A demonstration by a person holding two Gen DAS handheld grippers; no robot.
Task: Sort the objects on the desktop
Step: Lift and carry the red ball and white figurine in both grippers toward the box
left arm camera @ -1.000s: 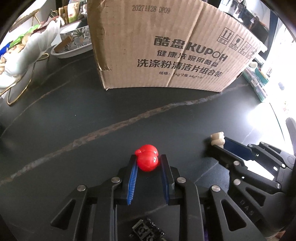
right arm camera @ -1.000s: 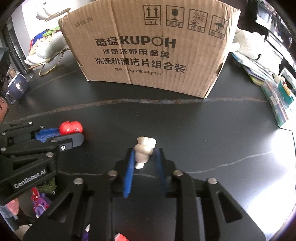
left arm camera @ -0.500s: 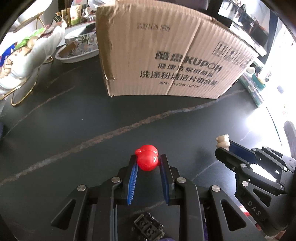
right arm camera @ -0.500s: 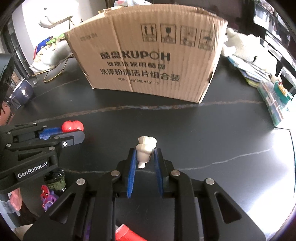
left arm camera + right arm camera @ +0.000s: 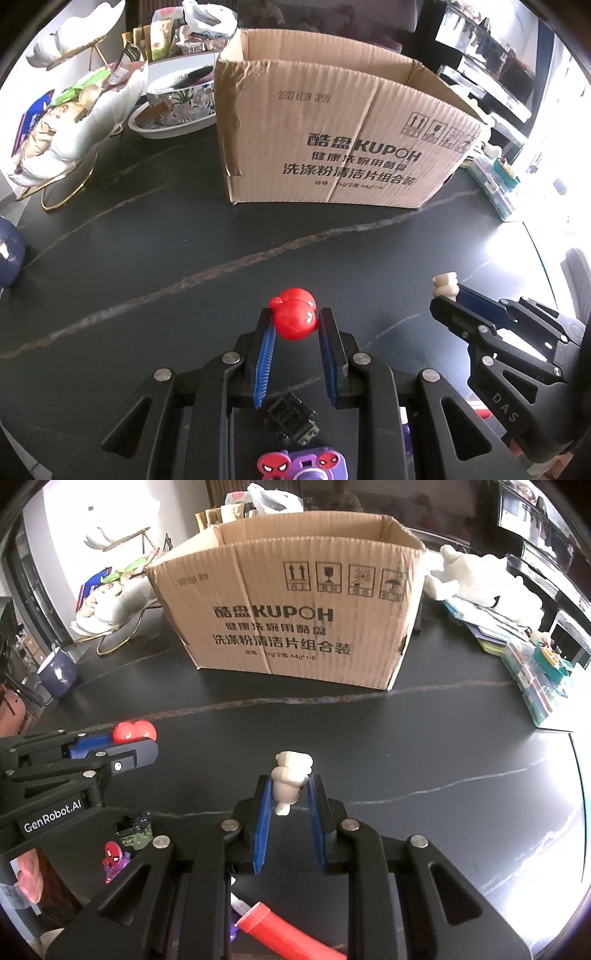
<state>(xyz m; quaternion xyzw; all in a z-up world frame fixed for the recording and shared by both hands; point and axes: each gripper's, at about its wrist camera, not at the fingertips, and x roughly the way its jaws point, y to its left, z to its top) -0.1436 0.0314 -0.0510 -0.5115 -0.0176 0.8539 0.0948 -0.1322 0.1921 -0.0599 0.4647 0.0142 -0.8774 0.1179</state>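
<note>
My left gripper (image 5: 294,325) is shut on a round red toy (image 5: 294,318), held above the dark table (image 5: 147,258). My right gripper (image 5: 289,788) is shut on a small cream-white figure (image 5: 290,777), also lifted off the table. Each gripper shows in the other's view: the right gripper (image 5: 448,295) with the white figure (image 5: 446,283) at the right, the left gripper (image 5: 135,746) with the red toy (image 5: 133,732) at the left. An open cardboard box (image 5: 332,140) stands ahead of both, its top open (image 5: 299,535).
Below the grippers lie a dark green block figure (image 5: 293,417), a spider-themed purple toy (image 5: 301,463), a small spider figure (image 5: 114,854) and a red tube (image 5: 291,936). A white snack bowl on a gold stand (image 5: 70,122), a floral dish (image 5: 177,107), a dark mug (image 5: 59,672) and a plush toy (image 5: 480,579) ring the box.
Both grippers have risen with their toys still held. The box now appears smaller and lower, and its open top has come into view. Toys on the table below have come into sight.
</note>
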